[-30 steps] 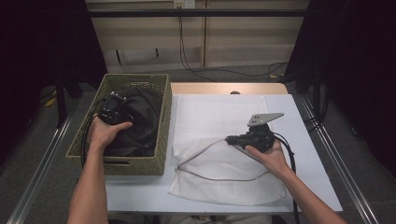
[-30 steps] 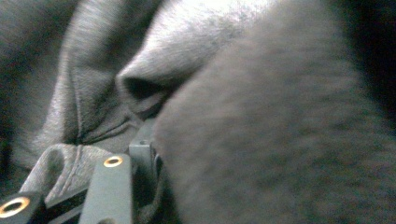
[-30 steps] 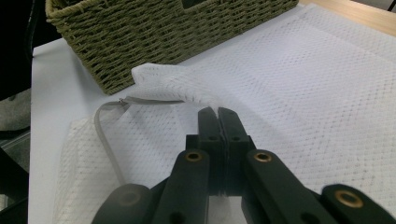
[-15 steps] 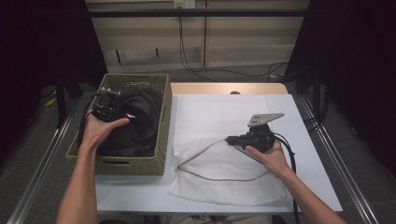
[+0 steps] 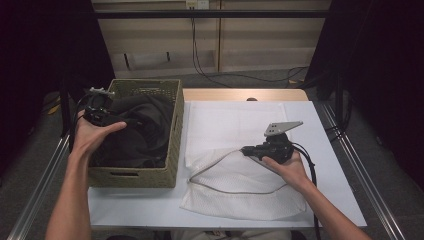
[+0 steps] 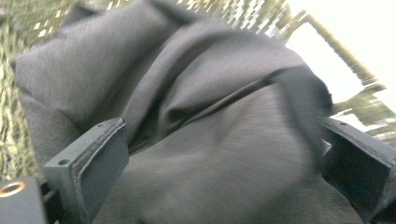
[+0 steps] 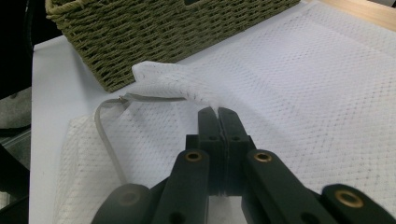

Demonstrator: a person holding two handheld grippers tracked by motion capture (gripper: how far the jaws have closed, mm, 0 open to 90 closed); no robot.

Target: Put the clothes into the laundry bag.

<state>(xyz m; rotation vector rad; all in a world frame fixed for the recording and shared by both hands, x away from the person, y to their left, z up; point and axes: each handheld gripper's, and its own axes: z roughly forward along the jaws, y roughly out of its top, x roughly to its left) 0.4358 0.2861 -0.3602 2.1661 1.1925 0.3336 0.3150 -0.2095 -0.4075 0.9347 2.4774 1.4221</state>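
White mesh laundry bag (image 5: 240,185) lying flat on the table (image 5: 330,150), nearest; its upper edge pinched between the shut jaws of the right gripper (image 5: 245,150), lifting slightly off the surface, grey zipper band (image 7: 105,135) curving just left of the jaws. Farther off to the left, left gripper (image 5: 102,112) hovering over the wicker basket (image 5: 172,135), jaws spread wide, black garment (image 6: 210,140) bunching between them and filling the basket beneath.
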